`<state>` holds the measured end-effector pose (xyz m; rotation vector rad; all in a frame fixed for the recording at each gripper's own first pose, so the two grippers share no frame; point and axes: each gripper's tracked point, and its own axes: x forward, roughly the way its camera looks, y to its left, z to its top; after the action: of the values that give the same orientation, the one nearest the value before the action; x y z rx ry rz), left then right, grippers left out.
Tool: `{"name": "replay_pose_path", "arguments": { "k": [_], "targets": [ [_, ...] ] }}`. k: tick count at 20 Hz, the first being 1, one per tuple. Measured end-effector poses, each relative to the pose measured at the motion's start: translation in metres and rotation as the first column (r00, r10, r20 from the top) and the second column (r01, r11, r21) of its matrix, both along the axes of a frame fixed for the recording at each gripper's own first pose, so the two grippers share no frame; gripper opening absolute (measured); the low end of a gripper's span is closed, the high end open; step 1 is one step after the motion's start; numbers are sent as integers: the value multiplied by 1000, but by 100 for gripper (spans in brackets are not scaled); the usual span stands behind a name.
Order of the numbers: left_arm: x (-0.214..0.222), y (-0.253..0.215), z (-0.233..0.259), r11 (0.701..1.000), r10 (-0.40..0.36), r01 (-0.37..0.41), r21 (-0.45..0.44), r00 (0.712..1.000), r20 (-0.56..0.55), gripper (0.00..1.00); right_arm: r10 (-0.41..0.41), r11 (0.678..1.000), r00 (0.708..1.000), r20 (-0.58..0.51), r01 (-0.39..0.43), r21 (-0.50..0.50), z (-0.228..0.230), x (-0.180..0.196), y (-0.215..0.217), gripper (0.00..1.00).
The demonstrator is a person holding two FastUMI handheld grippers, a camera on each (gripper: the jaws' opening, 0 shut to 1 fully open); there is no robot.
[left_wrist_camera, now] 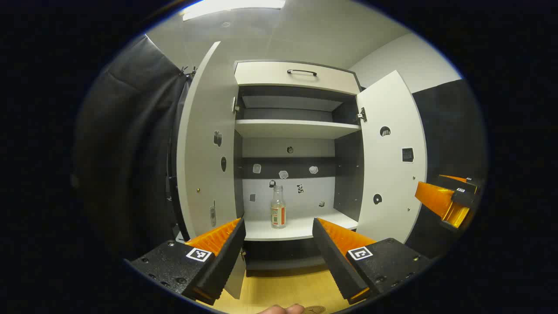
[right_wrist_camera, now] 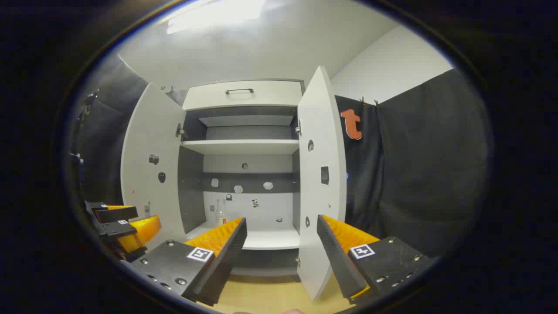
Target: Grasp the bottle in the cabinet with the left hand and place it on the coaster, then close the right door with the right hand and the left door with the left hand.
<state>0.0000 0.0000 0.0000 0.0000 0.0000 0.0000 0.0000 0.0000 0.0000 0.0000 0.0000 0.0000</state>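
Nearest in the left gripper view, the left tongs (left_wrist_camera: 277,244) are seen spread wide, nothing held between them, above a pale wooden bench (left_wrist_camera: 279,288). At the very bottom edge a fingertip of a hand (left_wrist_camera: 281,309) is glimpsed beside a small round disc, possibly the coaster (left_wrist_camera: 314,310), though too little is shown to be sure. In the right gripper view the right tongs (right_wrist_camera: 281,246) are likewise spread and empty, held in front of the edge of the right door (right_wrist_camera: 320,174).

Farther off, a white cabinet (left_wrist_camera: 298,74) is shown with both doors swung open; the left door (left_wrist_camera: 205,152) stands well out to the side. On the lower shelf (left_wrist_camera: 296,226), framed between the left tongs, a small bottle (left_wrist_camera: 278,207) is standing upright near the shelf's middle, apart from the walls. Small stickers are scattered over the back panel and the doors.

The bottle appears to be clear plastic with a printed label, its contents not discernible; it is judged light, fairly stiff, smooth and easily tipped. A grip is best taken across the labelled body, around mid-height, where the sides are straight, rather than at the narrow neck.

At the top, a drawer front with a dark handle (left_wrist_camera: 301,72) is seen, and a ceiling light beyond.
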Motion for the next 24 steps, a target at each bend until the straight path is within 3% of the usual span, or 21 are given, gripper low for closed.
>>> {"name": "replay_pose_path", "arguments": {
  "k": [5,10,12,13,18,24],
  "targets": [
    [35,3,-16,1000,-11,11,-14,1000,-23,98,-6,1000,1000,4,6,-15,-6,14,7,98],
    [87,-1,-22,1000,-31,31,7,1000,-4,98,1,1000,1000,-11,-1,31,-13,35,12,98],
    [114,-4,-29,999,-36,36,9,999,-3,98,-9,999,1000,-21,10,33,-16,43,8,94],
    [127,-4,-31,999,-38,38,6,999,1,98,-18,999,1000,-24,18,29,-16,46,5,98],
    [201,-8,-55,999,-34,34,-8,999,4,98,-42,998,999,-22,43,47,-15,56,-6,98],
    [287,-1,-103,1000,25,-25,-5,1000,-18,98,-52,995,999,8,51,81,-14,52,-15,98]
  ]
}}
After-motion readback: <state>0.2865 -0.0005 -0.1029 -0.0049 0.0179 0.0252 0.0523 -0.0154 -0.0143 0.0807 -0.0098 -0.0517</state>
